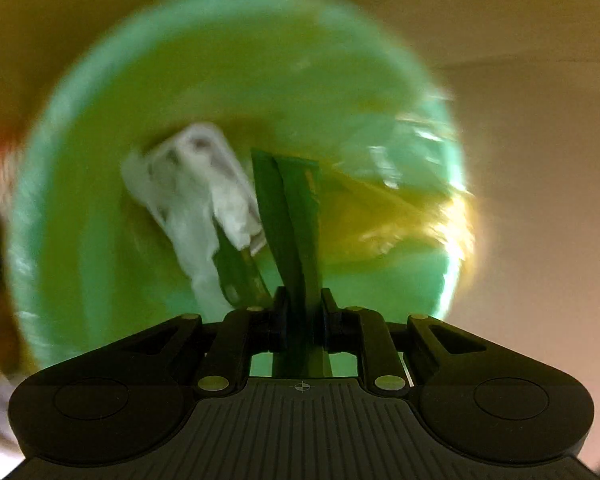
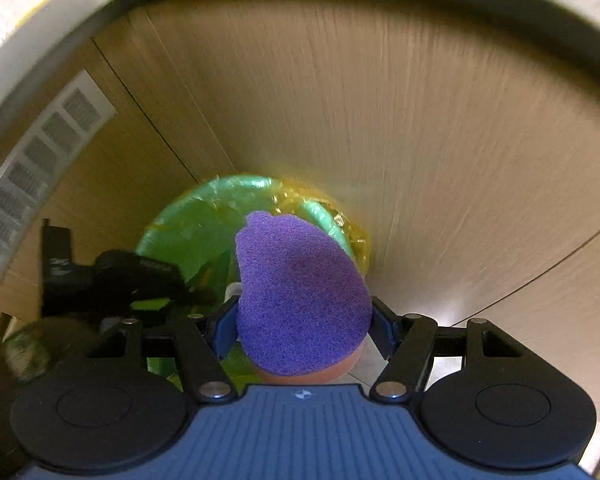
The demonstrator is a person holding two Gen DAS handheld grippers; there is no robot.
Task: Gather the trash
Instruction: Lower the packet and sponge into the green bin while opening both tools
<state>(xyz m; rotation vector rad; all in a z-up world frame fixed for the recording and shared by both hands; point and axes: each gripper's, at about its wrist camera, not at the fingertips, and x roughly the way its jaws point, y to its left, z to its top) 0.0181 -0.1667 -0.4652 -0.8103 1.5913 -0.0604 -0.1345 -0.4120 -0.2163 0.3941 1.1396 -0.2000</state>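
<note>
In the left wrist view I look down into a green bin (image 1: 100, 208) lined with a plastic bag. My left gripper (image 1: 304, 304) is shut on a dark green wrapper (image 1: 292, 216) that hangs over the bin's mouth. Crumpled white paper (image 1: 204, 184) lies in the bin beside it. In the right wrist view my right gripper (image 2: 302, 320) is shut on a purple sponge (image 2: 300, 292) with an orange underside, held above and to the right of the same bin (image 2: 188, 232). The left gripper shows there (image 2: 112, 276) as a dark shape over the bin.
The bin stands on a wooden floor (image 2: 420, 140). A yellowish bag edge (image 2: 352, 236) hangs over the bin's right rim. A white curved edge (image 2: 28, 60) and a grey patterned strip (image 2: 40, 160) lie at the left of the right wrist view.
</note>
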